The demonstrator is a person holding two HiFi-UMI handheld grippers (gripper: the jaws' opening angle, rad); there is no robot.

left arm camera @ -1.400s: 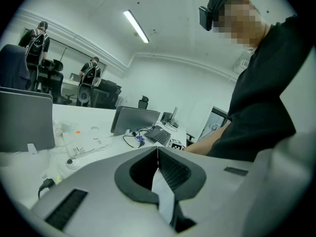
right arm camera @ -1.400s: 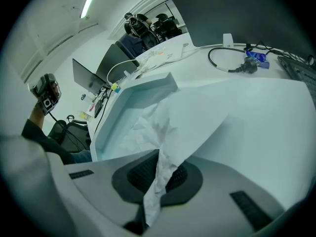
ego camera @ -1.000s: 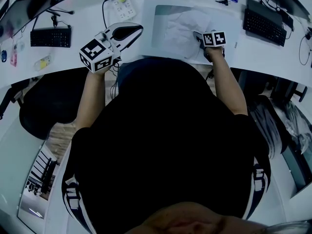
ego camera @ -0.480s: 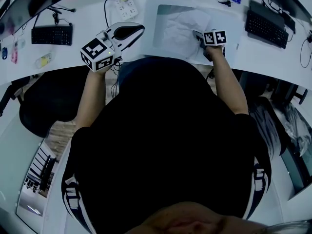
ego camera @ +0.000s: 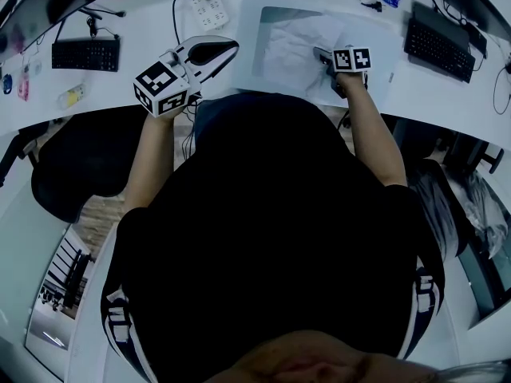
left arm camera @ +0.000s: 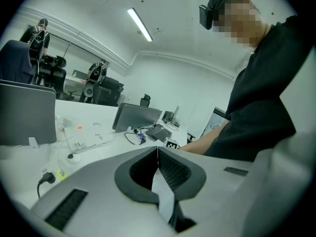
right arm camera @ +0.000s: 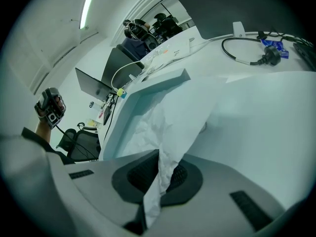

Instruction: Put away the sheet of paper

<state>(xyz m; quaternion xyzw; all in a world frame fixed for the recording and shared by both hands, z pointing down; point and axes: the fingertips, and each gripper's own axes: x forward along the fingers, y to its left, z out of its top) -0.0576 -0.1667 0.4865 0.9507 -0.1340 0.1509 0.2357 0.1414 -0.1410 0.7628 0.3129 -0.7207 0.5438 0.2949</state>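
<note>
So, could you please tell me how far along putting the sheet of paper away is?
Done: most of the crumpled sheet of paper already lies inside the white tray.
In hand: the right tongs are shut on the sheet's near edge, by the tray's rim. The left tongs are shut and held off to the side.
Left: letting go, so that the whole sheet rests in the tray.

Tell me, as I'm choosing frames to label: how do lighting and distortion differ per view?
Head view: dim, bluish, desk edge bowed by the lens, the person's dark torso filling most of it. Left gripper view: round black vignette, bright ceiling light, a mosaic patch. Right gripper view: same vignette; the pale sheet of paper barely stands out.
</note>
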